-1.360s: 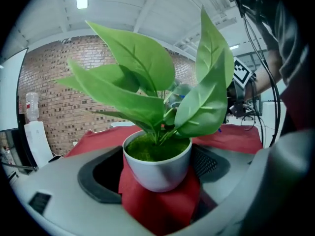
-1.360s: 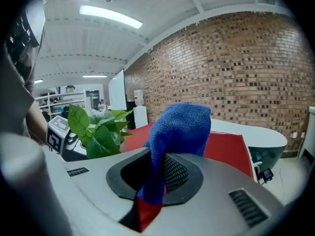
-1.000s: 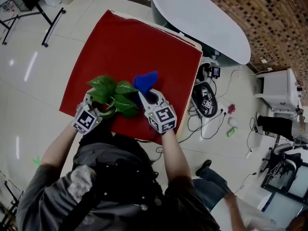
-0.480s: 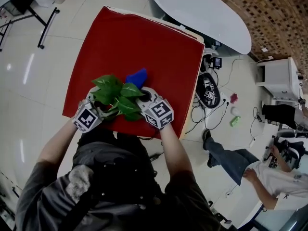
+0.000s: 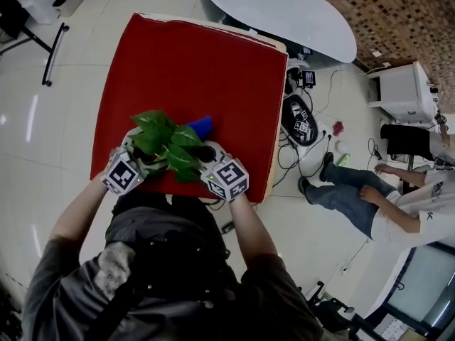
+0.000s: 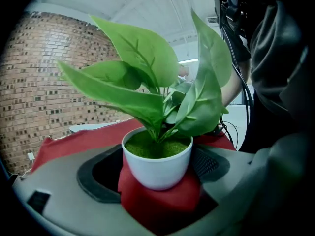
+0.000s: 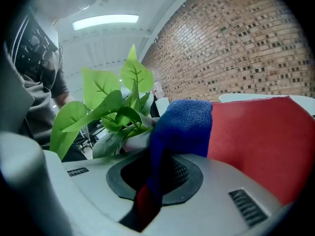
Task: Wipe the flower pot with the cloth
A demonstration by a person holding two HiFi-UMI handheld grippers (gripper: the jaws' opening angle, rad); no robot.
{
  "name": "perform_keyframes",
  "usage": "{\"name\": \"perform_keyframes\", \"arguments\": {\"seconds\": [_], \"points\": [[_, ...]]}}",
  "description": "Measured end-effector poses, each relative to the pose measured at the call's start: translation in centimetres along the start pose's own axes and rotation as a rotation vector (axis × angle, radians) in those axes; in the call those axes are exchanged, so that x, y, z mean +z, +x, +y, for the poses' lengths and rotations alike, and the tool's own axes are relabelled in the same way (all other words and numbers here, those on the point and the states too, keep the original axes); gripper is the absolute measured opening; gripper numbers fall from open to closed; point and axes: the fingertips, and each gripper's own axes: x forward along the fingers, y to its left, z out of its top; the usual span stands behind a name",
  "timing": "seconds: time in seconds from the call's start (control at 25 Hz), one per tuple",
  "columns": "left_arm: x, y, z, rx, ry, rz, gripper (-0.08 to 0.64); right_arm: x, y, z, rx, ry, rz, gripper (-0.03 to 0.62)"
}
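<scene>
A red-covered bench (image 5: 192, 62) stretches ahead of the fingers (image 7: 246, 181). Beyond it stands a white oval table (image 5: 277, 13) by a brick wall (image 5: 405, 13). Glossy pale floor tiles (image 5: 43, 119) lie to their left, and a ceiling strip light (image 7: 106, 20) glows overhead.

Side by side, left gripper (image 5: 139, 159) jaws tight on the flower pot (image 6: 157, 163), right gripper (image 5: 207, 156) jaws on the cloth (image 7: 184, 127).

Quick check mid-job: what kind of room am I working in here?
Likely a lab or test workspace, not a home: a red-covered table on glossy tiled floor, loose cables and gear beside it, a brick wall.
</scene>
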Motion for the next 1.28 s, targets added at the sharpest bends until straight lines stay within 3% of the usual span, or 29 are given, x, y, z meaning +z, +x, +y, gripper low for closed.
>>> {"name": "perform_keyframes", "arguments": {"seconds": [0.64, 0.8, 0.96, 1.28], "points": [[-0.2, 0.3, -0.2, -0.056, -0.003, -0.004, 0.469, -1.6, -1.1, 2.5, -0.090, 0.061, -0.014, 0.069], [-1.2, -0.7, 0.3, 0.006, -0.012, 0.031, 0.477, -1.8, -1.3, 2.3, -0.110, 0.064, -0.015, 0.069], [-1.9, -3.8, 0.7, 0.100, -0.104, 0.054, 0.477, -1.7, -1.6, 2.6, -0.102, 0.054, 0.001, 0.069], [-2.6, -4.9, -0.6, 0.175, -0.139, 0.068, 0.477, -2.5, -0.3, 6.6, 0.028, 0.024, 0.052, 0.069]]}}
